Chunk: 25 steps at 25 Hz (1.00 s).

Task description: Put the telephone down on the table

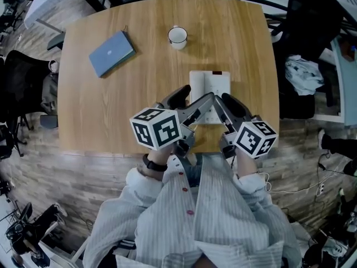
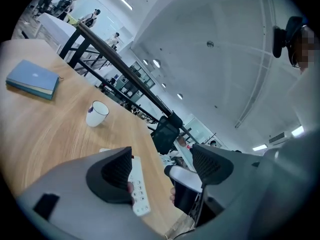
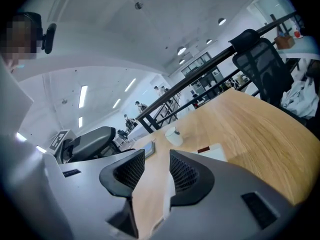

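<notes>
The telephone [image 1: 210, 88] lies flat on the wooden table [image 1: 83, 116], near the table's middle in the head view and just ahead of my body. It is white, with a dark red mark at its far edge.

My left gripper [image 2: 164, 165] is released: its jaws stand wide apart with nothing pressed between them. In the left gripper view the telephone's keypad [image 2: 140, 193] shows beside the pad at 9 o'clock, partly hidden behind it. I cannot tell whether that pad touches it.

My right gripper [image 3: 152, 171] is also released. Its jaws stand close together with a narrow gap, and bare table wood shows through the gap. A thin white edge lies against the pad at 3 o'clock; the other pad is clear of it.

In the head view both grippers' tips meet over the telephone's near edge.

A white mug [image 1: 177, 36] stands upright at 11 o'clock from the telephone, well apart from it. A blue notebook [image 1: 111, 53] lies at 10 o'clock, farther off.
</notes>
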Each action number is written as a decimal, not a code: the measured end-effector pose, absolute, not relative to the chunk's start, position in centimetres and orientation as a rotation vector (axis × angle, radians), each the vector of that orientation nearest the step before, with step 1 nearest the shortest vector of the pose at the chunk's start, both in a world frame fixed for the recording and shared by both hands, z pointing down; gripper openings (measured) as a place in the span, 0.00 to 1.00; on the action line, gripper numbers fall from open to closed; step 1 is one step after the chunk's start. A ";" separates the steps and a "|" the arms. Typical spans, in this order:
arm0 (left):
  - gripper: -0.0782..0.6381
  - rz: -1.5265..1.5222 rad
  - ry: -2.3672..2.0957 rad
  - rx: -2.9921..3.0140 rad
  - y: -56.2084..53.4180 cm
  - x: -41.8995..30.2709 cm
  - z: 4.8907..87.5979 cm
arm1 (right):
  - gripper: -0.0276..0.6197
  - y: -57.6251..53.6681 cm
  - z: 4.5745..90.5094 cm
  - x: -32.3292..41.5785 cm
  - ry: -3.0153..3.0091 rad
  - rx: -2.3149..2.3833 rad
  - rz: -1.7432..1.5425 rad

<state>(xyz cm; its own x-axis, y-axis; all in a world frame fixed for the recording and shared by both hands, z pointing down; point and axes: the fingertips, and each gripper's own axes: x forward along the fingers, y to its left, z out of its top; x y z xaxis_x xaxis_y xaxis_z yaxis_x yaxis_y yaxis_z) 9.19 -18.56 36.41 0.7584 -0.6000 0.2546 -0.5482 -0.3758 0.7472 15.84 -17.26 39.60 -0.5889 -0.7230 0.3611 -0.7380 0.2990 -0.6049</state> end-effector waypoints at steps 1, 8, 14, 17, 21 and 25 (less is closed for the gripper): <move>0.65 -0.085 -0.863 2.070 -18.4 9.2 35.7 | 0.31 -17.2 38.9 15.8 -2.532 1.418 1.180; 0.55 -0.159 -0.877 2.149 -17.9 8.9 31.3 | 0.28 -17.3 34.4 15.3 -2.671 1.363 1.072; 0.48 -0.248 -0.866 2.231 -16.8 8.2 27.3 | 0.20 -17.2 31.0 14.2 -2.769 1.304 0.912; 0.42 -0.251 -0.880 2.255 -17.0 7.8 26.6 | 0.18 -17.3 29.6 13.4 -2.820 1.267 0.839; 0.33 -0.244 -0.917 2.273 -17.1 7.6 26.6 | 0.16 -17.2 28.6 12.8 -2.847 1.211 0.776; 0.24 -0.210 -0.938 2.303 -16.8 7.5 27.1 | 0.14 -16.9 28.3 12.4 -2.856 1.177 0.746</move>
